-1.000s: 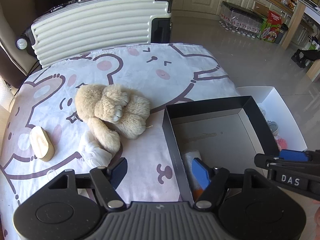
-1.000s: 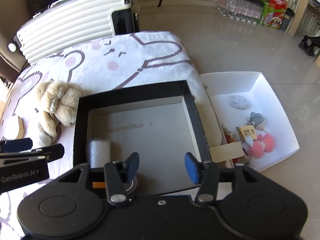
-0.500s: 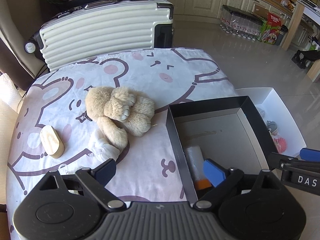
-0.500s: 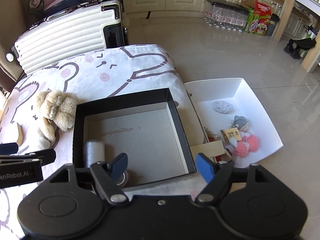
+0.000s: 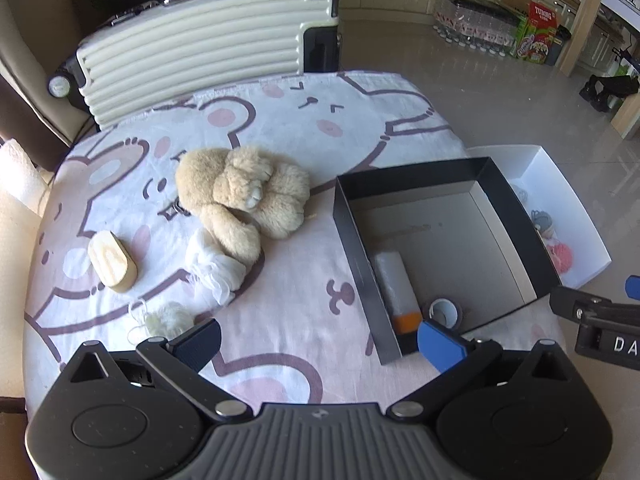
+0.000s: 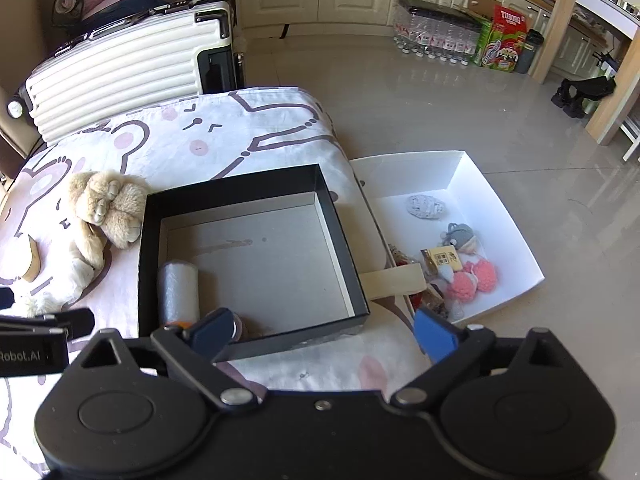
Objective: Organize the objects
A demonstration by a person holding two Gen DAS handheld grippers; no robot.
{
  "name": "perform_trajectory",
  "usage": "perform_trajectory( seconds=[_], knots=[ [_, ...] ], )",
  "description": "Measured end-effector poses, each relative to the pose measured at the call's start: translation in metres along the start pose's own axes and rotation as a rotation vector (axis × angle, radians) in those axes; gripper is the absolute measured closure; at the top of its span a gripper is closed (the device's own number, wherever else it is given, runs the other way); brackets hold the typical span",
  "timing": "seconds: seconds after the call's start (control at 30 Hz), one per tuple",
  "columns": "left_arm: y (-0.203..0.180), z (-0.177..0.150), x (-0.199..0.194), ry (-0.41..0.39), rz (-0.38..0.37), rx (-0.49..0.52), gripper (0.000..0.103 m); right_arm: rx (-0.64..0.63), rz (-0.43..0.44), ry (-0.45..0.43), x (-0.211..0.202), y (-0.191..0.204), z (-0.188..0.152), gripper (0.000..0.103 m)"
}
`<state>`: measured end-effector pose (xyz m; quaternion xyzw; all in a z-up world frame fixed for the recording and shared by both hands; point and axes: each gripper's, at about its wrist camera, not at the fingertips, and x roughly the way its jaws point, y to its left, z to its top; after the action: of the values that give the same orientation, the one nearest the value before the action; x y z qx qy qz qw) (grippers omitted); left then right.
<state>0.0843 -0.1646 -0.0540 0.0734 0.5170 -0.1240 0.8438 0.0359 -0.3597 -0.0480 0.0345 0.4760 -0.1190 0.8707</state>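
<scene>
Black cardboard box (image 5: 516, 216), shallow and square, grey inside, placed on the right part of the bed with cartoon-bear sheet (image 5: 280, 128), its right side reaching the bed edge. Inside, along the left wall, a roll wrapped in clear bubble film (image 5: 394, 280) with an orange end (image 5: 406, 322); long axis running from near to far, parallel to that wall, orange end pointing toward the cameras. Just beside the orange end, a small ring of tape (image 5: 445, 312) lying flat in the near corner. Left of the box, well apart from it, a beige plush toy (image 5: 244, 196) with paws folded together, a white gauzy cloth (image 5: 214, 268) touching its lower leg, an oval wooden block (image 5: 112, 260) further left, and a small pale fluffy ball with thread (image 5: 168, 318) near the left gripper. Left gripper (image 5: 318, 340) empty, blue pads spread wide, hovering above the sheet at the near left corner of the box. Right gripper (image 6: 324, 332) also spread wide and holding nothing, above the near wall of the box. Beyond the bed edge on the right, lower down, a white tray (image 6: 516, 248) with small knitted toys, pink and grey, and a little tag. Behind the bed, a cream ribbed suitcase (image 5: 200, 64) lying on its side. Nothing lying between the grippers and the box.
</scene>
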Motion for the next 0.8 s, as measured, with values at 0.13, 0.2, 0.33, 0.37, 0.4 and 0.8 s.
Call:
perform_trajectory(
  seconds=[0.13,0.2,0.33,0.37,0.4,0.8],
  knots=[
    [-0.0012,-0.0043,-0.0004,0.007,0.009,0.024,0.0,0.002,-0.001,-0.007,-0.003,0.0009,-0.0012,0.003],
    [-0.0007,-0.0056,0.0004,0.012,0.011,0.027,0.0,0.001,-0.006,-0.009,-0.0043,0.0016,-0.0014,0.002],
    [0.001,-0.0065,0.0018,0.019,0.016,0.024,0.0,0.002,-0.01,-0.005,-0.0057,0.002,-0.0018,0.001],
    [0.0012,-0.0065,0.0021,0.02,0.017,0.024,0.0,0.003,-0.013,-0.003,-0.0062,0.0023,-0.0022,0.001],
    [0.0015,-0.0065,0.0025,0.022,0.016,0.023,0.0,0.003,-0.015,-0.001,-0.0065,0.0024,-0.0026,0.001],
    [0.0022,-0.0071,0.0034,0.022,0.016,0.019,0.0,0.001,-0.029,0.022,-0.0061,0.0023,-0.0063,0.001]
  ],
)
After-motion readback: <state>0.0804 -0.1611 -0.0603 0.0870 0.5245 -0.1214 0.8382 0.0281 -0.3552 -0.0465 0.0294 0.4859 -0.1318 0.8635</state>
